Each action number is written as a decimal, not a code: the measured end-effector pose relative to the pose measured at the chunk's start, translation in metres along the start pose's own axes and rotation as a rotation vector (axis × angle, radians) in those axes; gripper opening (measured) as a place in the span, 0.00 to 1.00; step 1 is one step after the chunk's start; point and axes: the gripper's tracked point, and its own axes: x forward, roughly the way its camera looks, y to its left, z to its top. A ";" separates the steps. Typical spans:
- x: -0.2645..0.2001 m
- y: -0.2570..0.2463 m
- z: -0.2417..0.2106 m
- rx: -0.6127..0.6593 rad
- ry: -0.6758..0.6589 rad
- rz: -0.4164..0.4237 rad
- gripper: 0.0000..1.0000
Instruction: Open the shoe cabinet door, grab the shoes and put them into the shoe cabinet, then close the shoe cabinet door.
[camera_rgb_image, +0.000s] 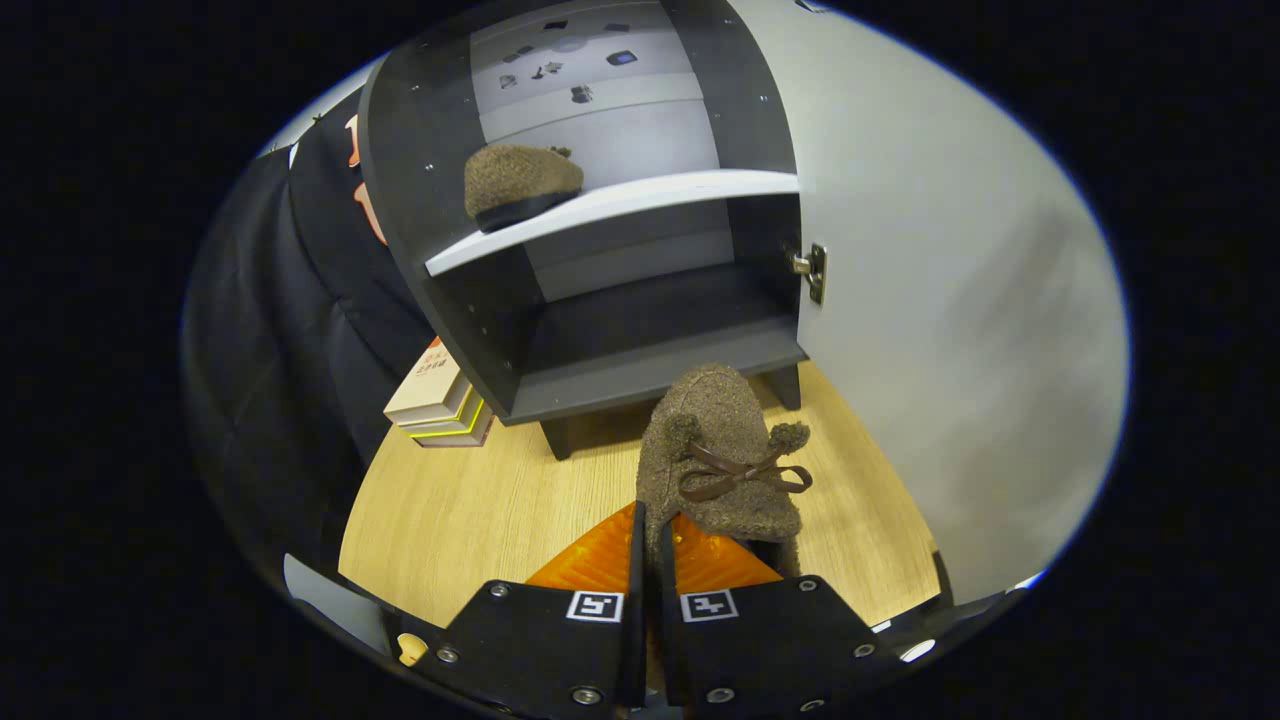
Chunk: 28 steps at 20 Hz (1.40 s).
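**Op:** I count two brown fuzzy slippers. The first brown fuzzy slipper with a dark brown ribbon bow (722, 455) is in my gripper (650, 530): the two fingers are drawn almost together and both press on its heel edge, so I log the gripper as clamped on that slipper. Its toe points away from the fingers, toward the cabinet.

**Log:** And the second one?

**Op:** The second brown fuzzy slipper (520, 182) sits on the white upper shelf (640, 200) of the dark grey shoe cabinet (400, 200), toward the shelf's left end, with its dark sole at the front edge.

**Log:** Door state?

**Op:** One white cabinet door (950, 330), swung open to the right of the cabinet. One metal hinge (812, 270) shows where it meets the cabinet's side. The lower compartment (650, 330), under the white shelf, lies just beyond the held slipper's toe.

**Log:** Anything else on the floor?

**Op:** The light wood-grain surface (470, 510) carries the cabinet on short dark legs. Left of the cabinet is a stack of books (440, 400); I count at least three, the top one pale with a reddish mark on its cover. Small dark items on the back panel above the shelf are too small for me to identify.
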 end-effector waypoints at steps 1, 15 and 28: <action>-0.005 0.004 0.014 0.003 -0.020 0.009 0.07; -0.002 0.031 0.203 -0.152 -0.232 0.017 0.07; 0.102 0.027 0.302 -0.216 -0.164 0.019 0.07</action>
